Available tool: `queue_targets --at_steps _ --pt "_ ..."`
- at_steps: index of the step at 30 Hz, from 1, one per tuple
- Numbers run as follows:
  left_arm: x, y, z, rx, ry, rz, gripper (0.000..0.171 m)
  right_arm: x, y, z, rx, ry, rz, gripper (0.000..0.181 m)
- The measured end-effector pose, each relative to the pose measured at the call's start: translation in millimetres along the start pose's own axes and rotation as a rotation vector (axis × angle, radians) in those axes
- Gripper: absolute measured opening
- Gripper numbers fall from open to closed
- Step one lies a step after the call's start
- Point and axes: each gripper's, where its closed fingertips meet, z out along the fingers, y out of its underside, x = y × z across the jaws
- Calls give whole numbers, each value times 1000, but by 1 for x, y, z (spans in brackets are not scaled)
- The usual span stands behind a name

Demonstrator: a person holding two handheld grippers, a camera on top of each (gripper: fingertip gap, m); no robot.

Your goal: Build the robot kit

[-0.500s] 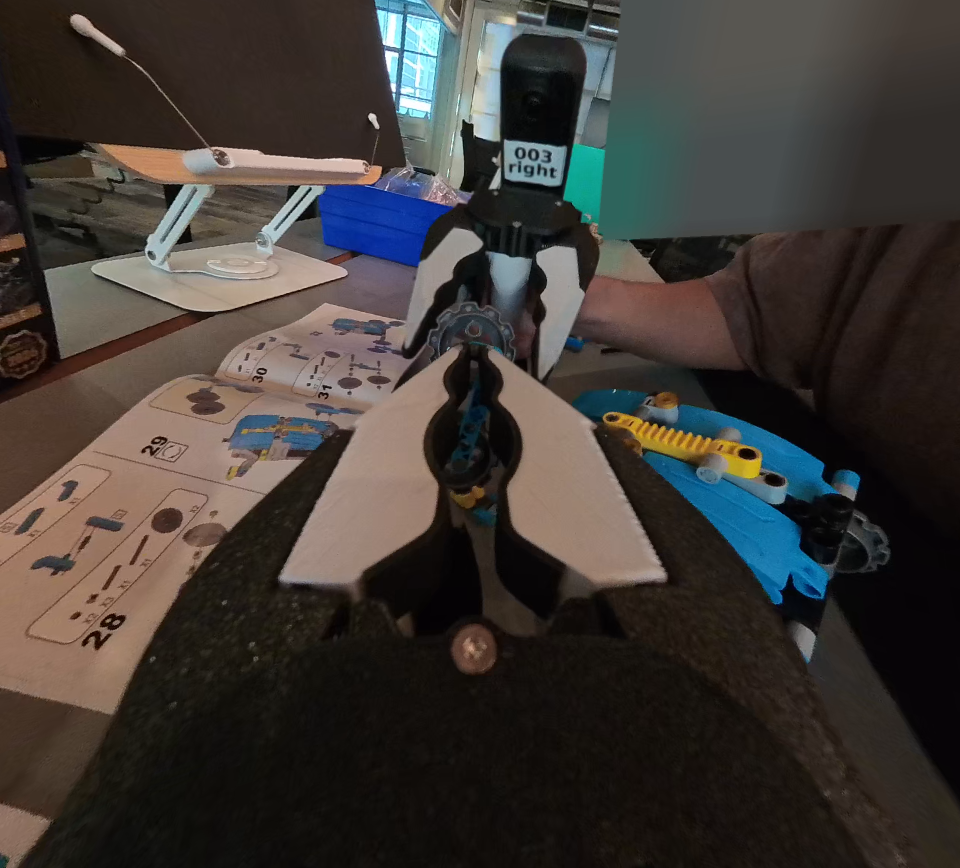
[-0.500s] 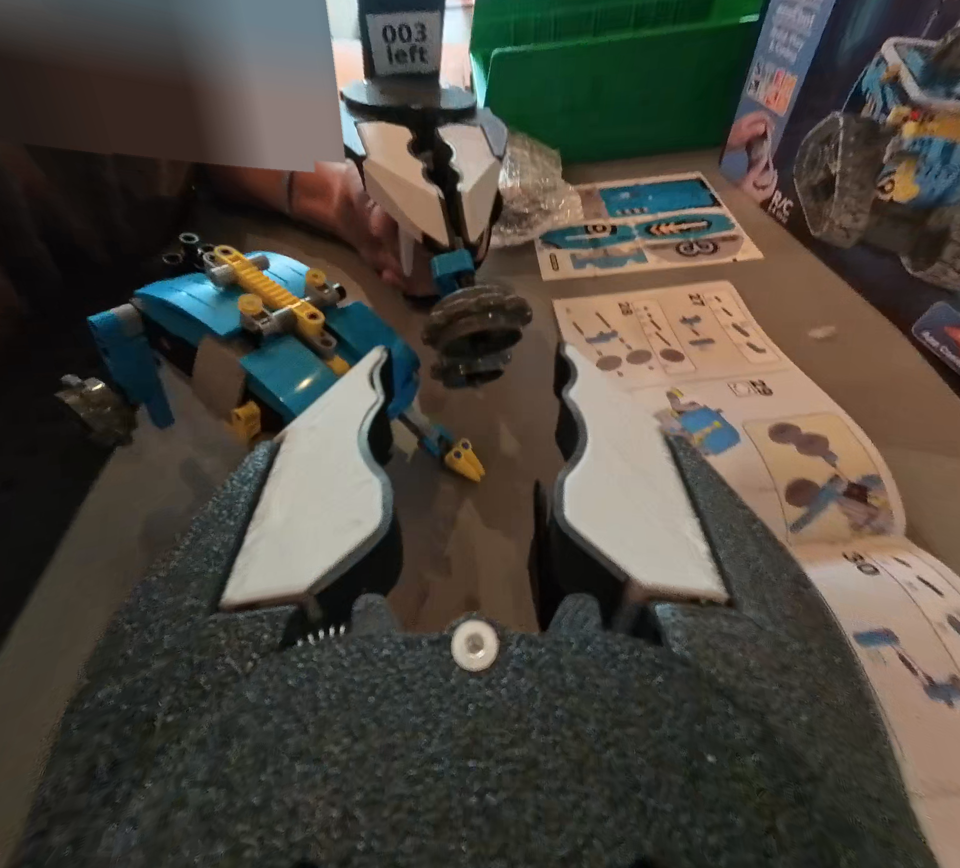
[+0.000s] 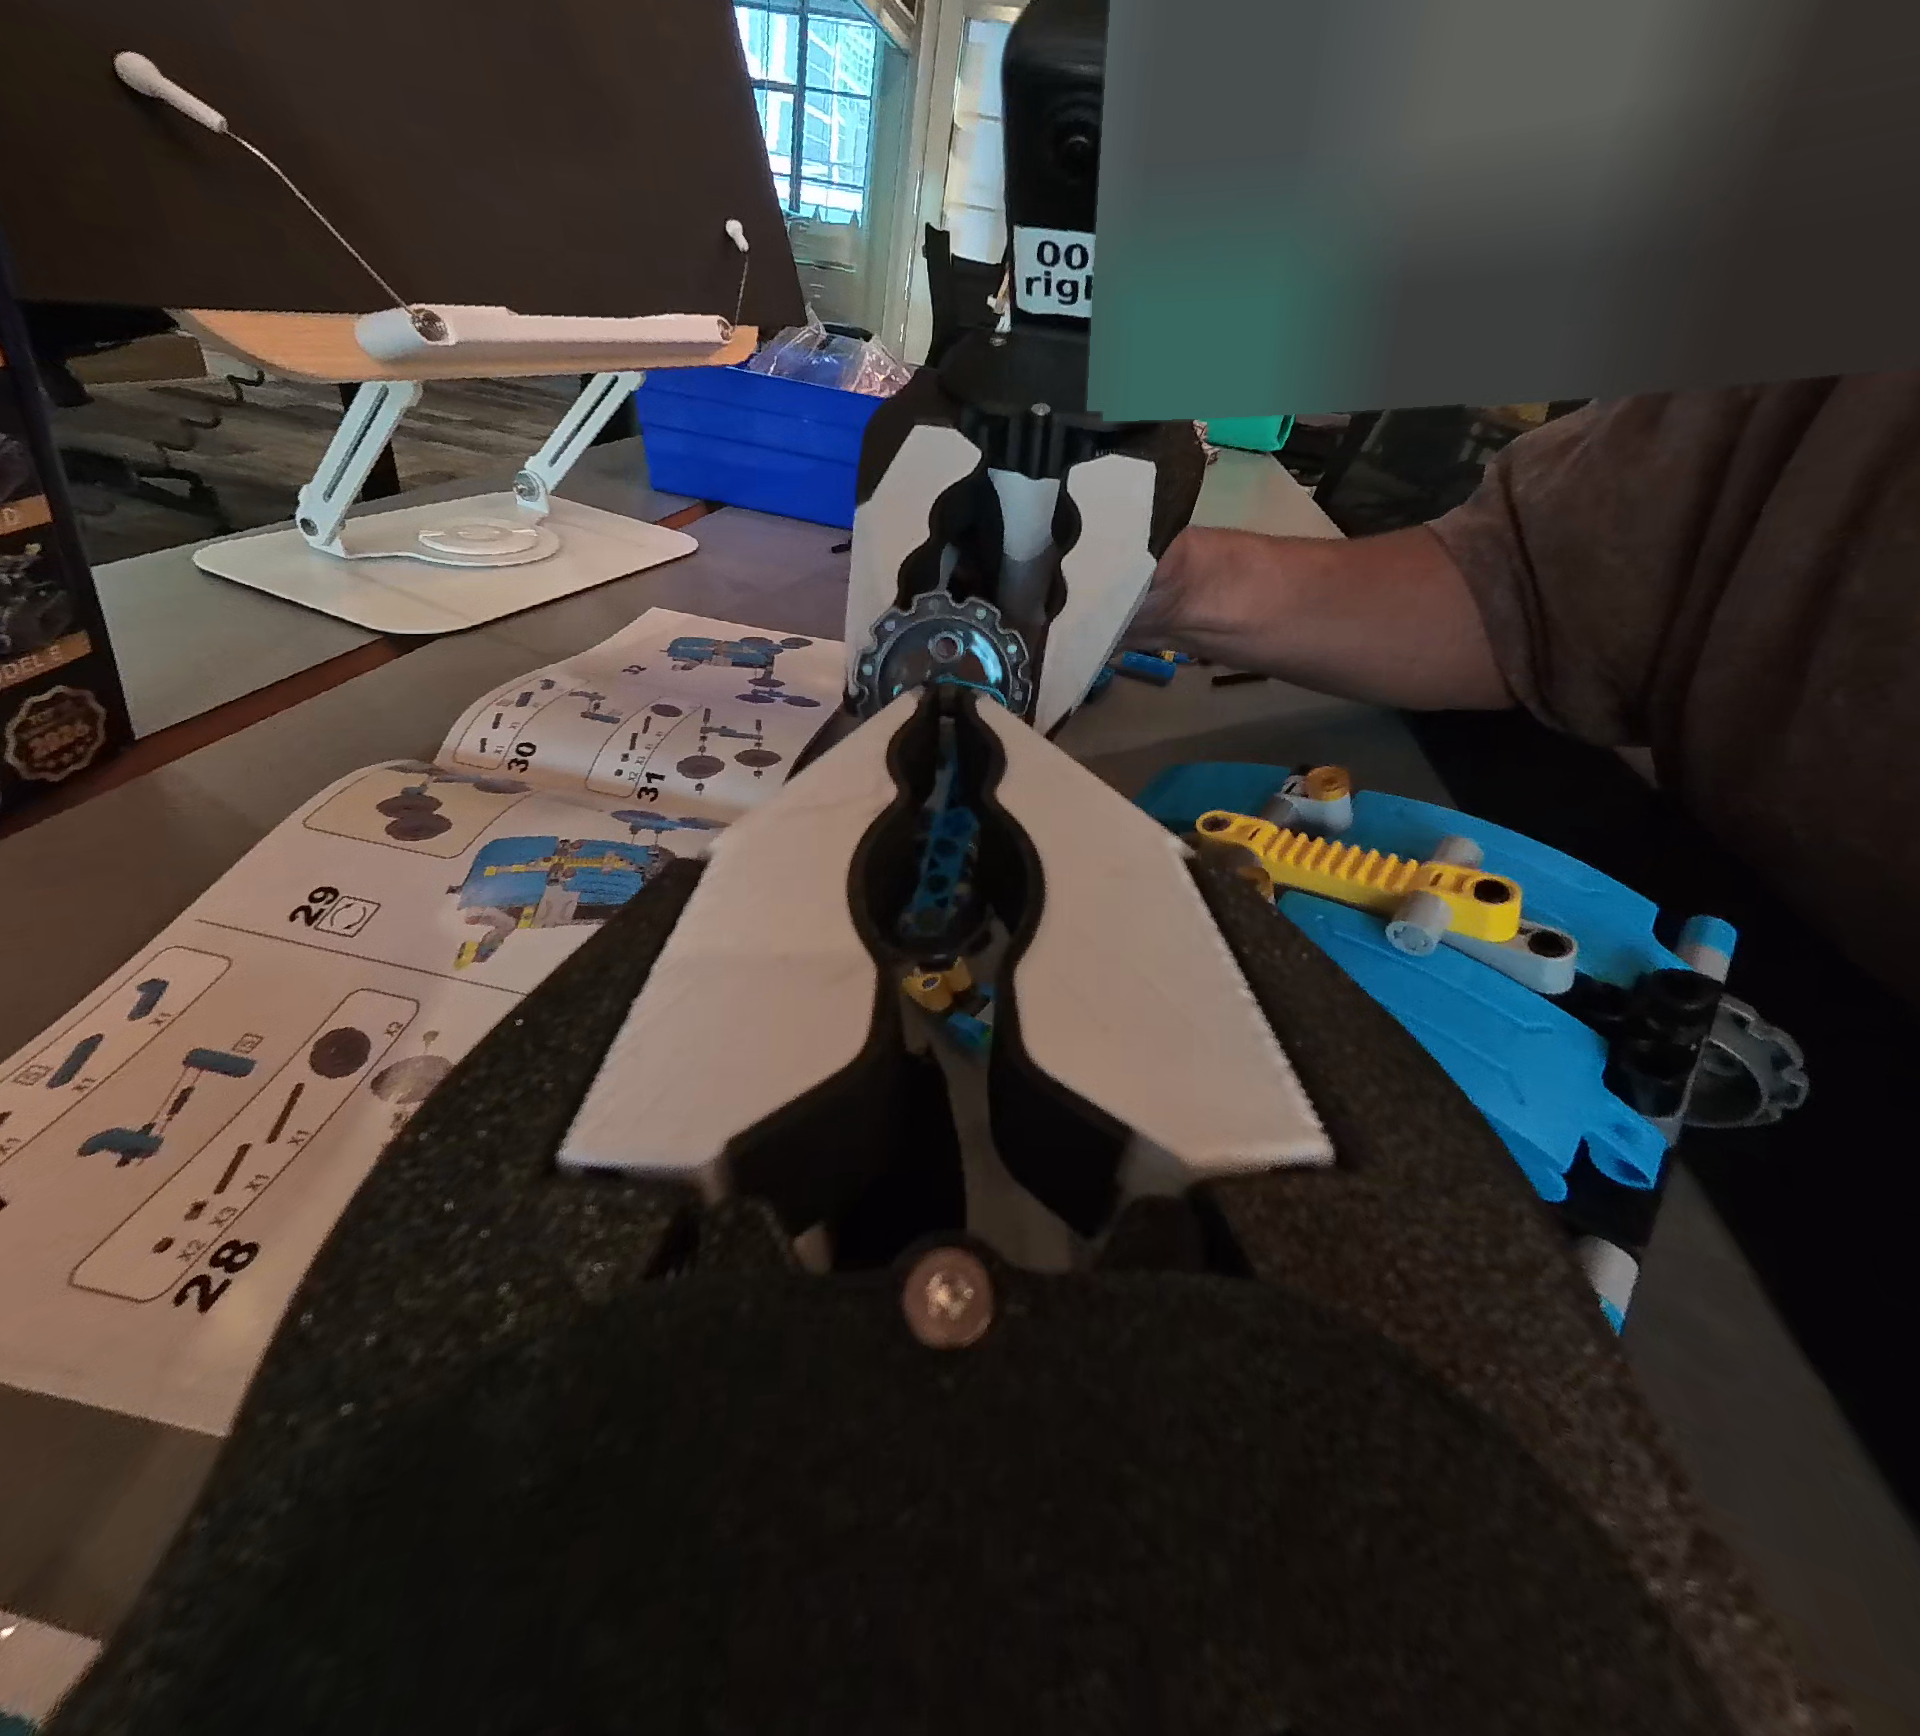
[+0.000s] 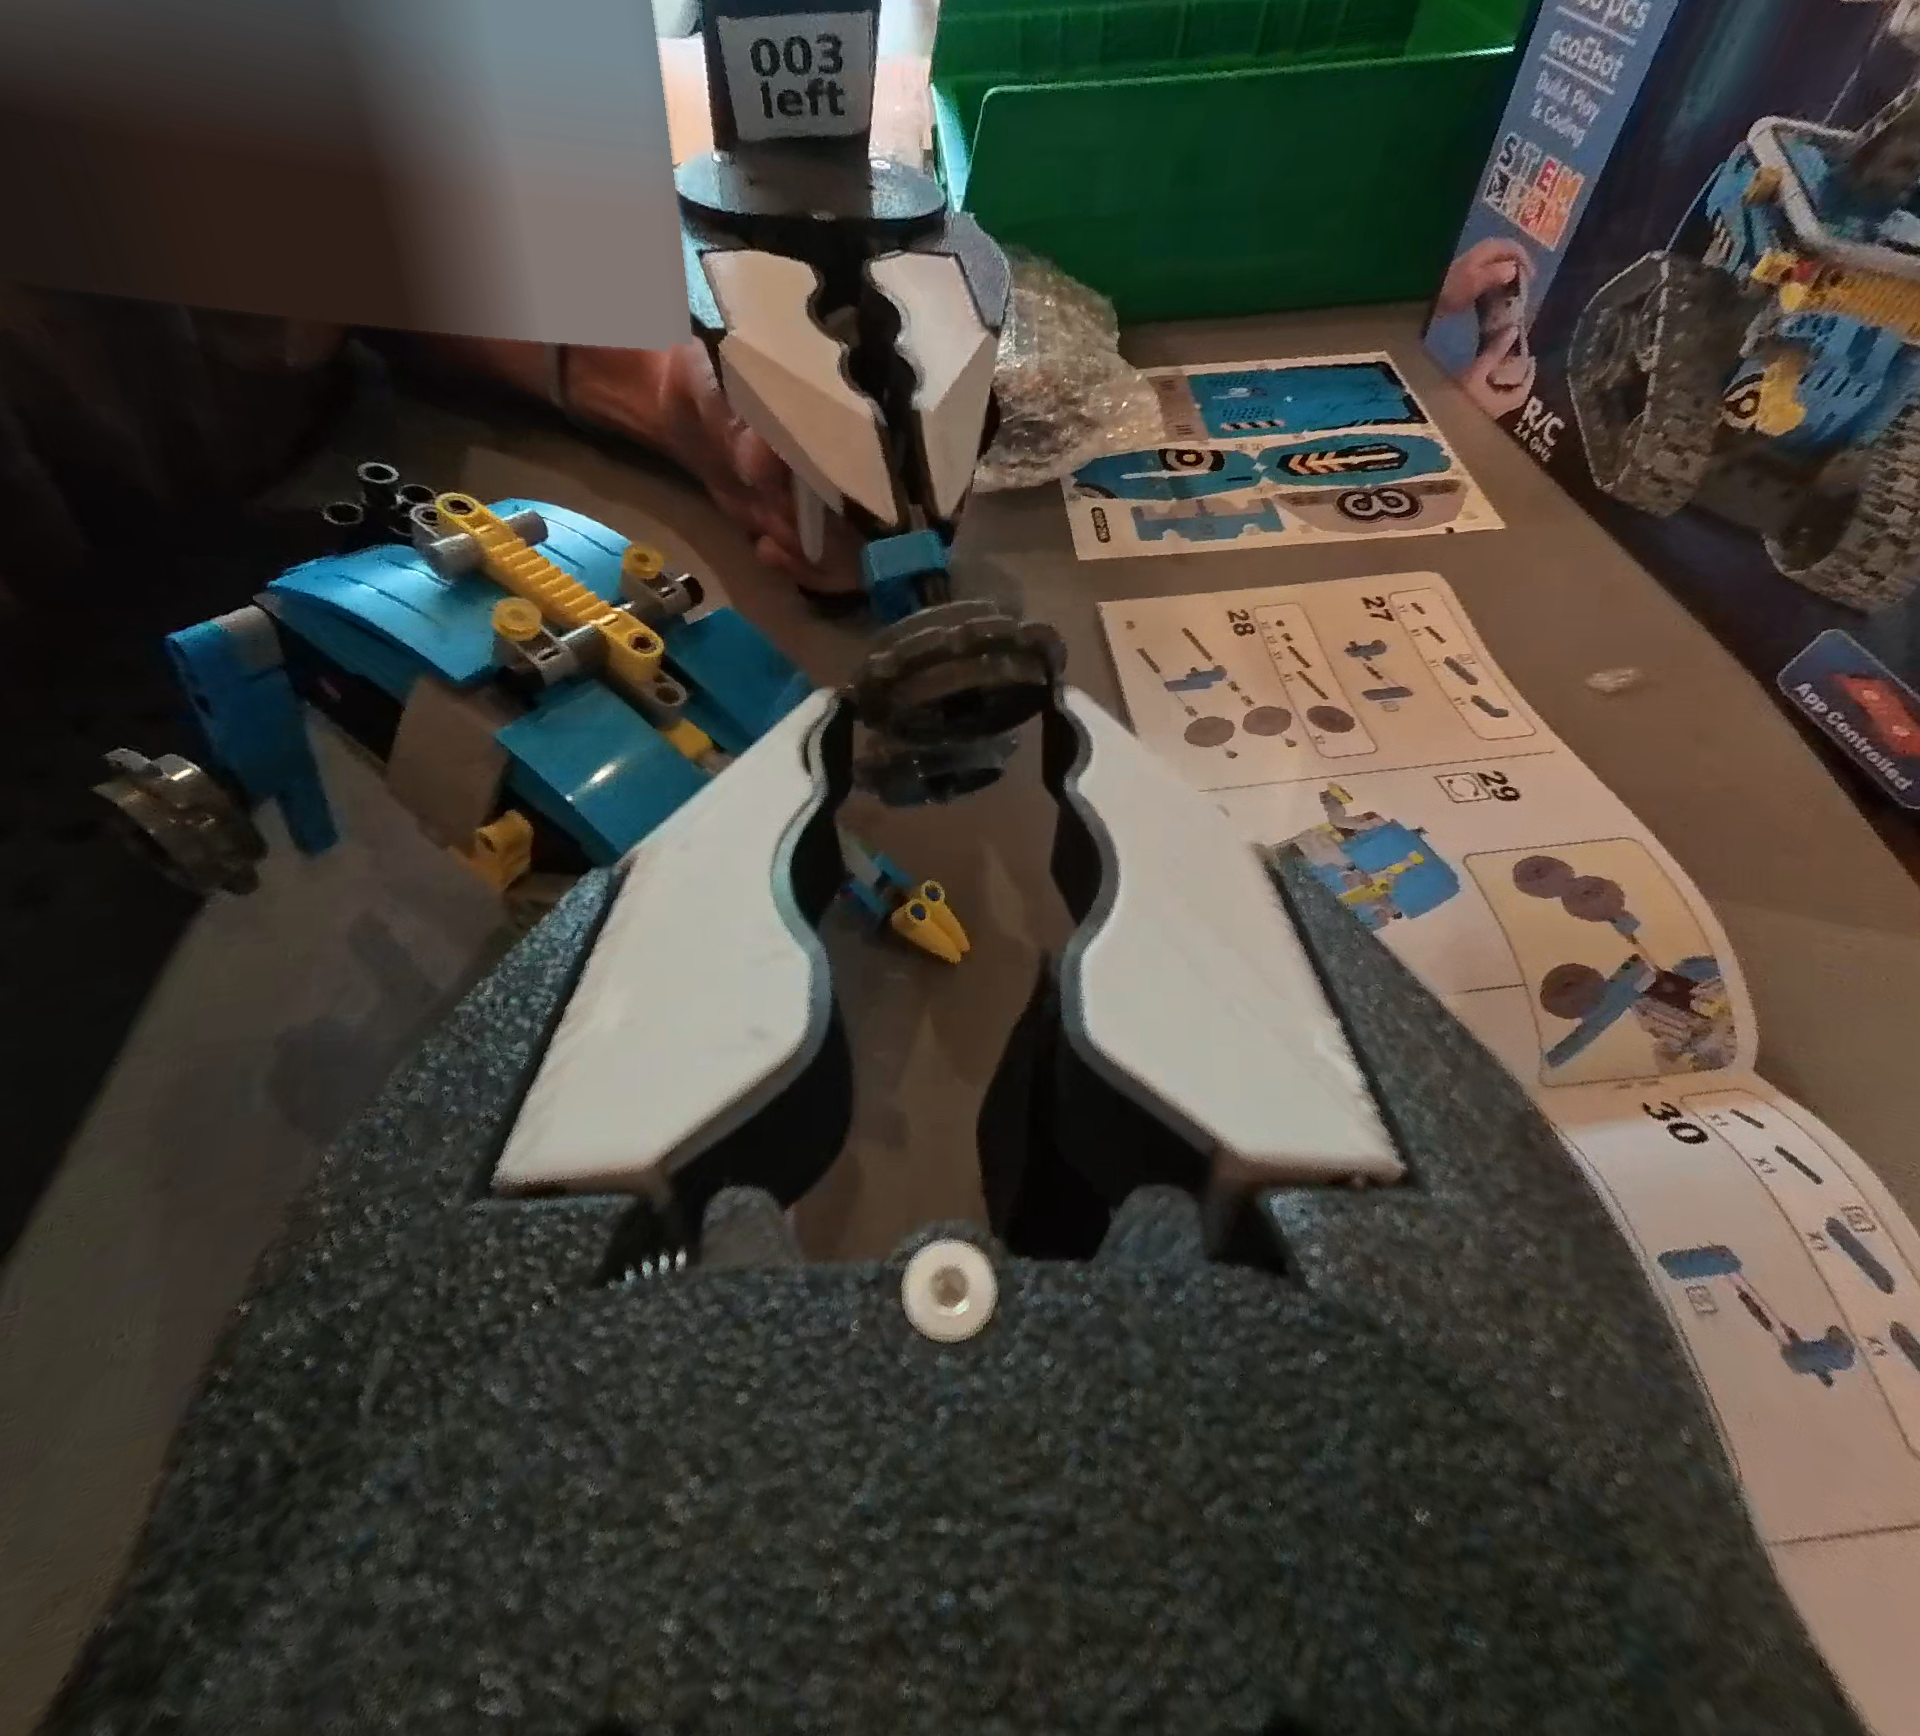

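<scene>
Clamping a thin blue beam [image 3: 943,855] between its closed fingers, the left gripper [image 3: 943,710] fills the centre of the left wrist view, with a grey toothed wheel [image 3: 940,652] on the beam's far end. In the right wrist view the right gripper [image 4: 948,720] brackets that wheel [image 4: 951,689] with its jaws parted; whether they touch it I cannot tell. A blue and yellow model [image 4: 488,658] lies at middle left, an instruction booklet [image 4: 1455,855] at right, on the grey table [image 4: 208,1011].
</scene>
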Motion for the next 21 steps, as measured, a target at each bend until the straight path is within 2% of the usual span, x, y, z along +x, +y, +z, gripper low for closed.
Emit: queue_targets --at_steps 21 --pt "2 1 0 -6 12 -3 3 -2 3 4 -27 3 5 36"
